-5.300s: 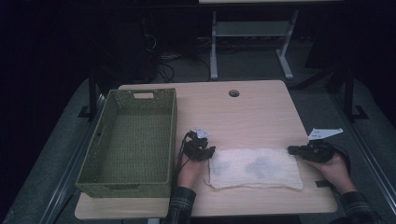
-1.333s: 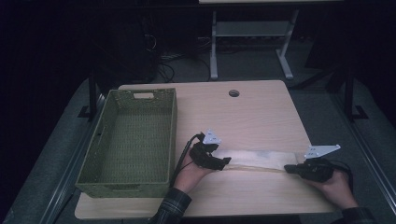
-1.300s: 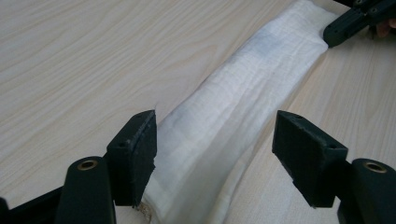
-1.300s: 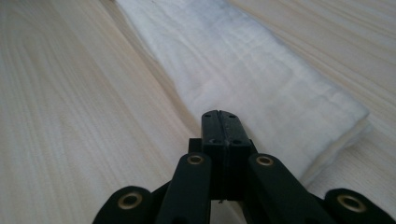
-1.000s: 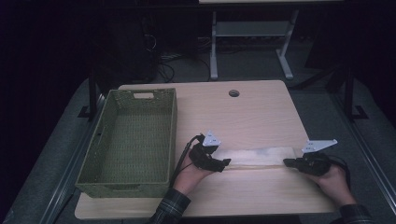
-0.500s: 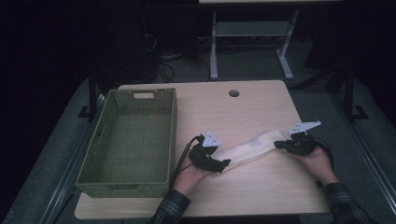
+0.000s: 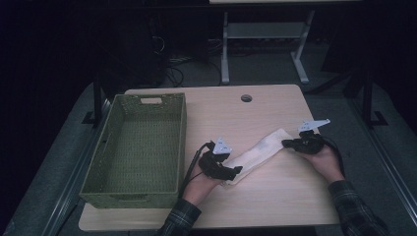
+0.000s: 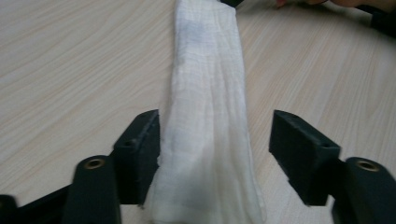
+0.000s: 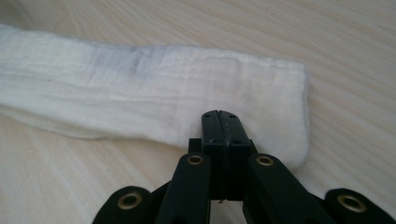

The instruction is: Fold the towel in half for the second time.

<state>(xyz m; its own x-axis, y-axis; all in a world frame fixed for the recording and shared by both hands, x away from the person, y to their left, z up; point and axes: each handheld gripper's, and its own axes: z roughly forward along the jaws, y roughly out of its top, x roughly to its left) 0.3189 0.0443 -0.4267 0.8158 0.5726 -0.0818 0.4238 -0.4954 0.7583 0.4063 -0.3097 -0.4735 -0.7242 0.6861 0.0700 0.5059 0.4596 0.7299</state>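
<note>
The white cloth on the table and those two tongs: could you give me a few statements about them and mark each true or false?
1. The white cloth lies folded into a long strip on the table. True.
2. The right tongs are wide open above the cloth. False: their jaws are shut at the cloth's end.
3. The cloth runs between the left tongs' open jaws. True.
4. The green basket holds a second cloth. False: it is empty.
5. The basket stands to the right of the cloth. False: it stands to its left.
</note>
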